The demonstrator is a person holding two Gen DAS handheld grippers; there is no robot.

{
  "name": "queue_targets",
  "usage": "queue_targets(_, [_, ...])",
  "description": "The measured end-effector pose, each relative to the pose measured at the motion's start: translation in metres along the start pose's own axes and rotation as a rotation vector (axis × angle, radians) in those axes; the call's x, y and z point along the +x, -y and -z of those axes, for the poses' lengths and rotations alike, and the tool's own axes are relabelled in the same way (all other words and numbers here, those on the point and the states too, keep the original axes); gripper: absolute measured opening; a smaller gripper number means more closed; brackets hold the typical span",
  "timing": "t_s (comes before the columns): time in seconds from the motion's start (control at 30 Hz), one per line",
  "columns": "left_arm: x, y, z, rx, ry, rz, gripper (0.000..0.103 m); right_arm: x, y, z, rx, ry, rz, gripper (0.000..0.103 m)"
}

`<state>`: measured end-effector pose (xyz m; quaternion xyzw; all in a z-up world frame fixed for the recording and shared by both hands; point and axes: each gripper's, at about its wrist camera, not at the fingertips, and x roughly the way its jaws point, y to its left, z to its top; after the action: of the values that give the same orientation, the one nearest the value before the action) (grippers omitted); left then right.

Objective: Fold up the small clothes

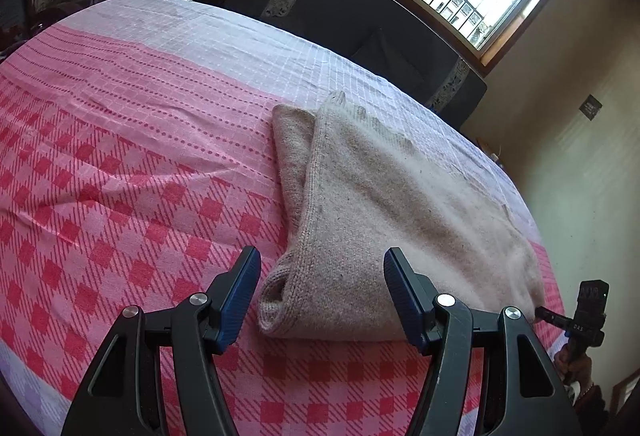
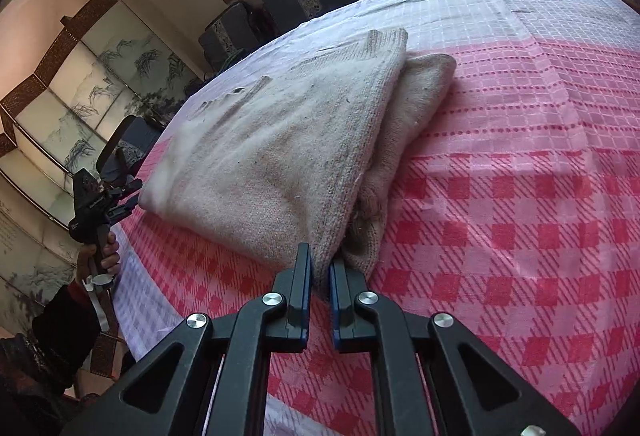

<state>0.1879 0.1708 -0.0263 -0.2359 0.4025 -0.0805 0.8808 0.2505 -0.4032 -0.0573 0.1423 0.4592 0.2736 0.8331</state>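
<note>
Folded sweater [image 1: 384,203] on checked bedspread [image 1: 120,163], frame centre.
Long axis runs lower centre to upper centre. Left gripper [image 1: 322,296] spread wide, empty; right gripper [image 2: 320,276] pinches the sweater's near corner.

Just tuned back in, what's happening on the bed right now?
A person is folding a beige knit sweater on a pink checked bedspread. The right tool is shut on the sweater's near corner. The left tool is open, with the folded edge lying between its fingers but not gripped. The sweater is already folded over on itself.
</note>
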Motion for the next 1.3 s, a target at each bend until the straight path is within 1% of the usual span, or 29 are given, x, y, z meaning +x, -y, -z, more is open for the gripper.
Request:
queue_targets(0.07, [0.006, 0.005, -0.002, 0.036, -0.019, -0.007, 0.064, 0.001, 0.002, 0.0, 0.022, 0.008, -0.015, 0.01])
queue_targets(0.1, [0.009, 0.008, -0.003, 0.057, -0.03, -0.028, 0.06, 0.002, 0.002, 0.0, 0.024, 0.008, -0.018, 0.011])
queue_targets(0.13, [0.012, 0.011, -0.003, 0.074, -0.039, -0.045, 0.051, 0.002, 0.0, 0.001, 0.021, 0.011, -0.011, 0.012])
queue_targets(0.17, [0.015, 0.012, -0.004, 0.089, -0.053, -0.07, 0.025, 0.002, -0.001, 0.002, 0.02, 0.014, -0.008, 0.012])
queue_targets(0.2, [0.017, 0.012, -0.004, 0.096, -0.063, -0.085, 0.025, 0.001, -0.001, 0.004, 0.022, 0.016, -0.009, 0.012])
queue_targets(0.23, [0.017, 0.013, -0.004, 0.096, -0.061, -0.083, 0.024, 0.0, -0.001, 0.006, 0.028, 0.017, -0.013, 0.012])
queue_targets(0.3, [0.015, 0.014, -0.003, 0.11, -0.063, -0.104, 0.021, -0.002, 0.001, 0.007, 0.047, 0.019, -0.027, 0.011])
queue_targets(0.37, [0.011, 0.018, 0.0, 0.146, -0.067, -0.131, 0.018, -0.003, 0.005, 0.007, 0.064, 0.02, -0.041, 0.011])
queue_targets(0.43, [0.004, 0.022, 0.01, 0.195, -0.066, -0.173, 0.013, -0.005, 0.007, 0.008, 0.077, 0.023, -0.052, 0.011])
queue_targets(0.5, [-0.001, 0.024, 0.017, 0.241, -0.059, -0.217, 0.013, -0.006, 0.008, 0.009, 0.082, 0.026, -0.056, 0.011])
queue_targets(0.57, [-0.005, 0.024, 0.023, 0.271, -0.042, -0.244, 0.013, -0.006, 0.007, 0.009, 0.085, 0.026, -0.058, 0.011])
queue_targets(0.7, [-0.006, 0.024, 0.029, 0.269, -0.014, -0.26, 0.013, -0.006, 0.007, 0.009, 0.089, 0.023, -0.052, 0.01])
queue_targets(0.87, [-0.004, 0.033, 0.035, 0.309, 0.01, -0.309, 0.013, -0.004, 0.004, 0.008, 0.078, 0.029, -0.029, 0.01])
queue_targets(1.0, [-0.002, 0.036, 0.037, 0.325, 0.019, -0.328, 0.013, -0.003, -0.004, 0.008, 0.06, 0.034, -0.003, 0.01])
queue_targets(1.3, [0.002, 0.039, 0.037, 0.339, 0.018, -0.347, 0.013, -0.003, -0.012, 0.01, 0.021, 0.043, 0.046, 0.01])
